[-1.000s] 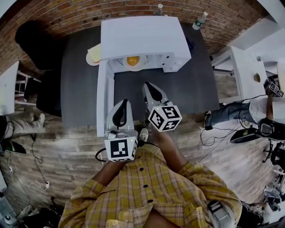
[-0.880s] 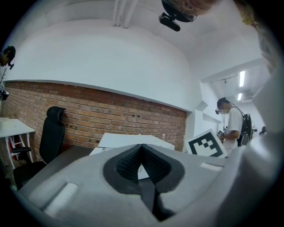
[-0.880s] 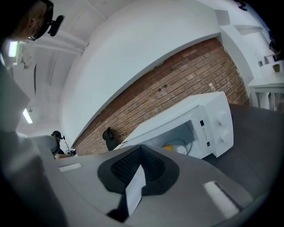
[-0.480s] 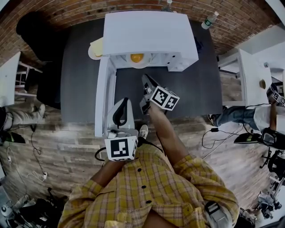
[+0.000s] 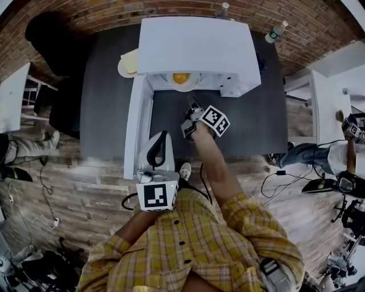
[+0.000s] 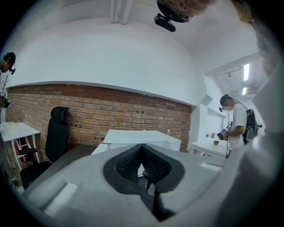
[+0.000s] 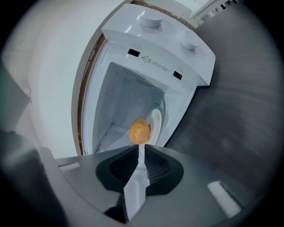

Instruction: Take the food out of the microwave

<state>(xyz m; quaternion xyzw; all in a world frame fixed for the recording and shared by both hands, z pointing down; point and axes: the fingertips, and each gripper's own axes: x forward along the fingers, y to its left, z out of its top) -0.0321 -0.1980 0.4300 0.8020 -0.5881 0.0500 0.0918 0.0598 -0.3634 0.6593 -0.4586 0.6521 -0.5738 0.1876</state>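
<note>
A white microwave (image 5: 197,51) stands on a dark table (image 5: 251,125), its door (image 5: 137,128) swung open to the left. Inside lies an orange round food (image 5: 181,78) on a white plate (image 5: 181,87). My right gripper (image 5: 193,102) is just in front of the opening and points at the food (image 7: 139,131) and plate (image 7: 155,122). Its jaws have just been opening; a narrow gap shows between them (image 7: 141,148), with nothing in it. My left gripper (image 5: 162,136) hangs back by the door's outer edge with its pads closed together (image 6: 142,145) and nothing held.
A yellowish plate (image 5: 128,63) lies left of the microwave at the back. Two bottles (image 5: 275,31) (image 5: 223,9) stand at the table's far edge. A black chair (image 5: 48,40) is at far left, a white side table (image 5: 322,108) and another person (image 5: 342,154) at right.
My right gripper has dropped and moved forward to the microwave opening, rolling as it went, and its jaws have parted slightly. The left gripper has stayed where it was.
</note>
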